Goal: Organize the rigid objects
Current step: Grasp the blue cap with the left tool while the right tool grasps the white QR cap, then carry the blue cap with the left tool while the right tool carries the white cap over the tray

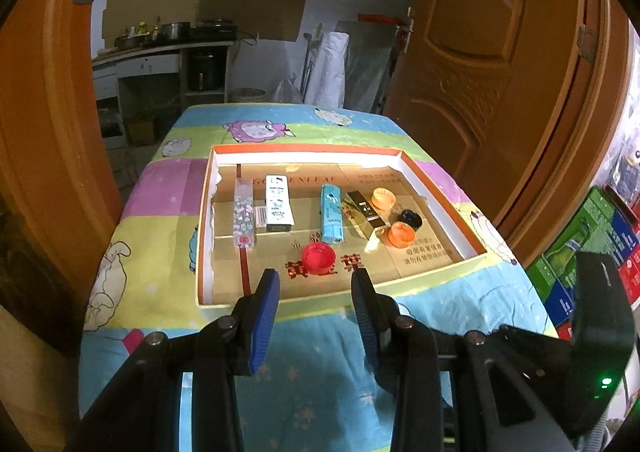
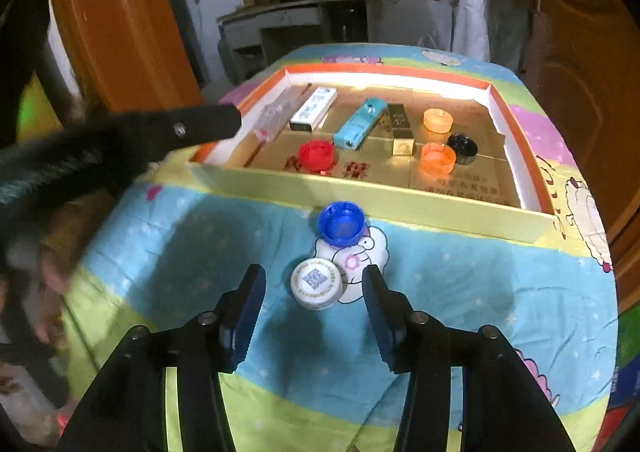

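A shallow cardboard box lies on the table. Inside it sit a red cap, a clear patterned box, a white box, a blue pack, a gold box, two orange caps and a black cap. My left gripper hangs open over the box's near edge, empty. Outside the box, a blue cap and a white cap lie on the cloth. My right gripper is open around the white cap, pads apart from it.
The table wears a colourful cartoon cloth. The left gripper's black body reaches in from the left in the right wrist view. Orange doors flank the table, a kitchen counter stands behind, and stacked cartons sit at the right.
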Motion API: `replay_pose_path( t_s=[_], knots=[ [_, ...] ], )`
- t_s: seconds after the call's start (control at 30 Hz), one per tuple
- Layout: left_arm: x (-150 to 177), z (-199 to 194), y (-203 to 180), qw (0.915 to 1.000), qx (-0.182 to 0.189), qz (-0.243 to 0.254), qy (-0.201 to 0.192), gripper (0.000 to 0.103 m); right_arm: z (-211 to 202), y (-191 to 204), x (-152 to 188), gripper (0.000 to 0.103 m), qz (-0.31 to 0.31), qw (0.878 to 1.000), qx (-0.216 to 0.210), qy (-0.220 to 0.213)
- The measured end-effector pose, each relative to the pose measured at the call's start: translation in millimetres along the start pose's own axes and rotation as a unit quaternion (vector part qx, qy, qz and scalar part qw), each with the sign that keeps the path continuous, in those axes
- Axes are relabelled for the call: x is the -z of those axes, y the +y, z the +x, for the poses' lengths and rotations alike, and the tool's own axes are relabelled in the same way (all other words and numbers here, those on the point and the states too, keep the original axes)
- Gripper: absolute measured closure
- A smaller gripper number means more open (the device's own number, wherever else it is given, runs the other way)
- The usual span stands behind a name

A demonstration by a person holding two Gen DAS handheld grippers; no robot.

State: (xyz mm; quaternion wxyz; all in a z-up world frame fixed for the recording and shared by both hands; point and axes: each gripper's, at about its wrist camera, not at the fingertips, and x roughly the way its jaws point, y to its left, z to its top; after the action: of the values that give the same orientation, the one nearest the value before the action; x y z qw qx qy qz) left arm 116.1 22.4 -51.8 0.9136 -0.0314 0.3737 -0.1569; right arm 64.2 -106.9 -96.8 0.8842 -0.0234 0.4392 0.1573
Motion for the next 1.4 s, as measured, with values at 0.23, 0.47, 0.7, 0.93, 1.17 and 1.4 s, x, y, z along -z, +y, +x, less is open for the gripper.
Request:
replay_pose_path(
  t_s=[0.23,0.47,0.7,0.93,1.17,1.4],
  knots=[
    [6.4,13.2,-11.2,0.9993,0.025,0.018,0.022,0.066,14.2,2.2,5.0,0.073,-0.014,1.000,0.018,0.014],
    [21.1,46.7,-48.1,0.9937,0.055,0.067,0.071,0.066,-10.0,-29.2,20.7,0.072,0.019,0.999,0.030,0.000],
    [25.5,75.5,-63.2,0.9922,0.022,0.079,0.094,0.066,-28.9,-60.2,31.2,0.072,0.060,0.997,0.040,-0.013],
    [27.2,84.0,-65.2,0.9920,0.017,0.080,0.097,0.068,-30.0,-65.4,33.4,0.072,0.068,0.997,0.033,-0.015],
    [25.6,76.5,-56.9,0.9943,0.014,0.063,0.084,0.073,-25.1,-64.5,29.7,0.072,0.068,0.997,0.025,-0.015],
    [15.8,54.8,-53.4,0.9963,0.003,0.058,0.064,0.073,-25.3,-61.5,16.1,0.072,0.061,0.997,0.026,-0.025]
  ],
)
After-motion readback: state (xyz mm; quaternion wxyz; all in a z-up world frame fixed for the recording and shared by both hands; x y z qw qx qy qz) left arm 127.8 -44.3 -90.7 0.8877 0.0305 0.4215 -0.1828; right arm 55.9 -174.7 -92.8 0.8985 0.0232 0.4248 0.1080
